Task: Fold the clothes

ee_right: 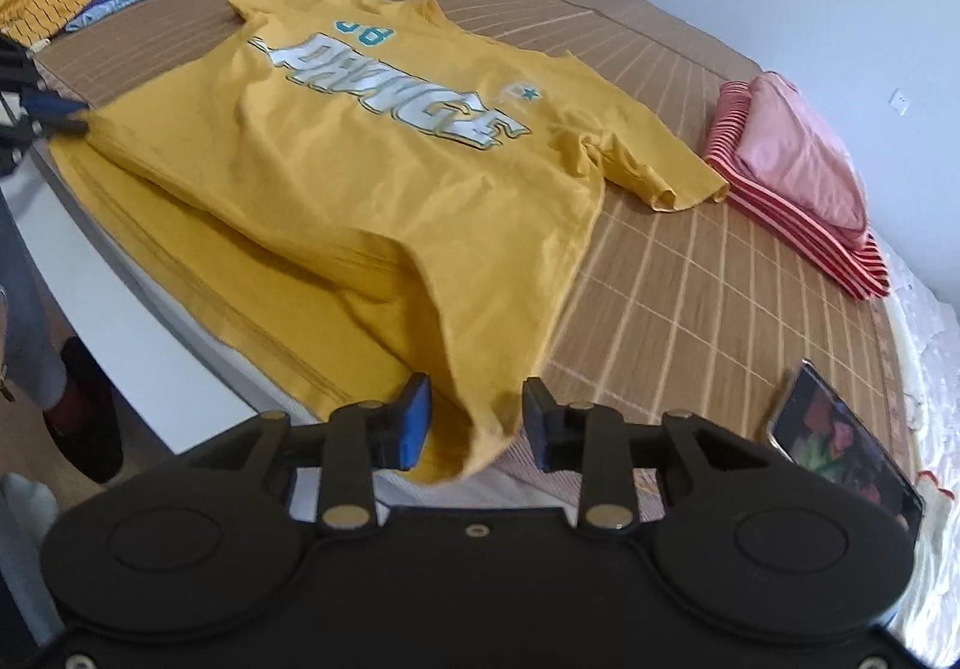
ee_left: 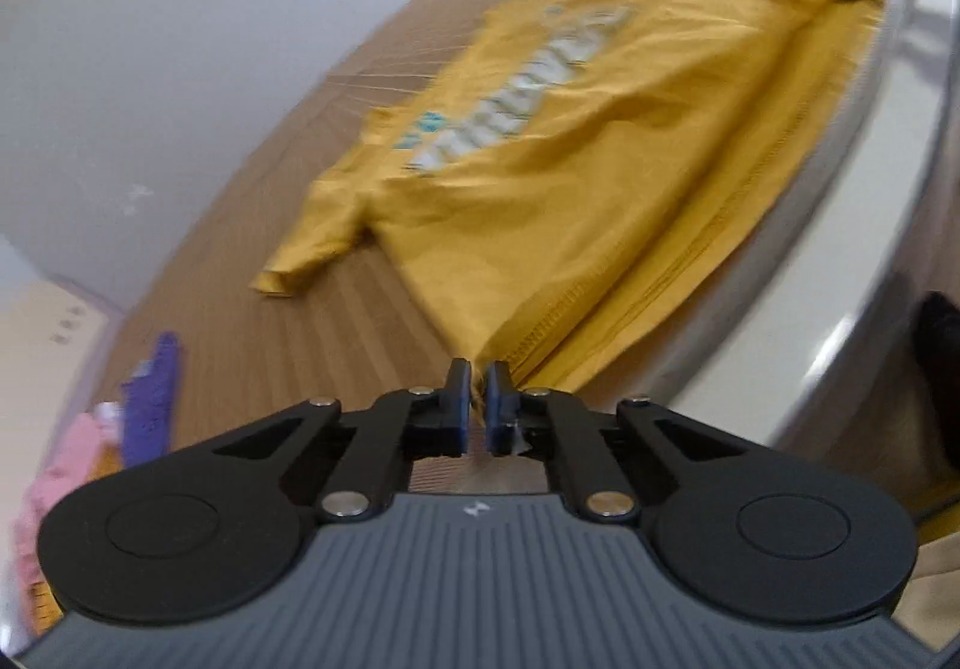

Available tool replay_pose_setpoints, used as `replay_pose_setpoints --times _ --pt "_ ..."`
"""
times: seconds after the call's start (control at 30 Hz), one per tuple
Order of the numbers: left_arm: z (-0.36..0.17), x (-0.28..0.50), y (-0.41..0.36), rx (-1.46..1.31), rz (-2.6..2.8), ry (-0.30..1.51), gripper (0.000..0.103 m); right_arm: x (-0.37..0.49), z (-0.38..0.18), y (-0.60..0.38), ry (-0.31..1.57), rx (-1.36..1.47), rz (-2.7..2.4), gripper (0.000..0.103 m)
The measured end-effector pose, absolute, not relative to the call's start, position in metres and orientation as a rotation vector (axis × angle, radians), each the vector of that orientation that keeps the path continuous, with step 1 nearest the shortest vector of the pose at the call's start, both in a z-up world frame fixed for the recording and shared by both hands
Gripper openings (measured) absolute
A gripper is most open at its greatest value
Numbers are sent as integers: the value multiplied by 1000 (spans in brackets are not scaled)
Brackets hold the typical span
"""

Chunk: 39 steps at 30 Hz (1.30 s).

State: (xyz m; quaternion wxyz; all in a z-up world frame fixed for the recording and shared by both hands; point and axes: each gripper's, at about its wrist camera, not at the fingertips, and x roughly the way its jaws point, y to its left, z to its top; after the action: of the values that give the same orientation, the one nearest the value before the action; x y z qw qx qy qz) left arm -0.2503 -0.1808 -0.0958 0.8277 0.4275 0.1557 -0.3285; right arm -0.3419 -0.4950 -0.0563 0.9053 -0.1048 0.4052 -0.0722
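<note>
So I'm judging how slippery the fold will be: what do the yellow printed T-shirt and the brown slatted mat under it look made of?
Yellow printed T-shirt: soft matte knit, probably cotton jersey; it wrinkles loosely and shows stitched hems.
Brown slatted mat: looks like woven bamboo or rattan strips, smooth with a slight sheen; pale binding lines cross narrow slats. Exact fibres cannot be confirmed.

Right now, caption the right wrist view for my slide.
Right gripper straddles a hem corner of the yellow T-shirt on the mat; folded pink and striped clothes lie beyond.
</note>
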Motion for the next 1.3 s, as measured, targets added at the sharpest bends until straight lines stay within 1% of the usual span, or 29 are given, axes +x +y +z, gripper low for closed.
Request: replay_pose_setpoints --times 0.03,0.07,0.17,0.3,0.5,0.57,0.6,0.63,0.7,0.83,1.0,1.13,1.17,1.23,1.3 --pt "-91 -247 -178 883 -686 340 6 -343 -56 -495 837 -219 -159 11" --pt "-85 -244 -174 858 -673 350 6 -345 -56 -496 838 -220 -168 8" --pt "-71 -241 -166 823 -653 366 6 -352 -48 -496 822 -202 -155 7" --pt "-58 -245 -155 777 -689 432 6 -365 -34 -493 809 -189 -108 8" --pt "-66 -241 -142 734 -723 534 7 -368 -44 -491 884 -188 -52 8" --pt "-68 -241 -140 739 -749 546 7 -366 -49 -491 899 -188 -50 9" --pt "-68 -240 -139 747 -762 549 7 -366 -50 -491 909 -192 -49 12" --pt "-68 -239 -137 751 -771 549 7 -366 -49 -492 912 -193 -45 17" --pt "-68 -240 -134 744 -782 562 7 -367 -46 -495 915 -185 -36 21" --pt "-69 -247 -125 734 -803 602 7 -374 -43 -500 929 -129 -5 21" --pt "-62 -253 -108 707 -818 612 8 -390 -34 -503 913 -58 7 26" --pt "-40 -239 -103 603 -816 556 8 -391 -20 -509 814 -1 -4 33" --pt "-33 -234 -107 589 -823 527 8 -386 -17 -510 791 5 -6 34" --pt "-23 -223 -121 571 -842 478 9 -370 -14 -511 744 27 -9 38" --pt "-17 -211 -142 539 -874 454 12 -350 -13 -518 718 63 -21 41"
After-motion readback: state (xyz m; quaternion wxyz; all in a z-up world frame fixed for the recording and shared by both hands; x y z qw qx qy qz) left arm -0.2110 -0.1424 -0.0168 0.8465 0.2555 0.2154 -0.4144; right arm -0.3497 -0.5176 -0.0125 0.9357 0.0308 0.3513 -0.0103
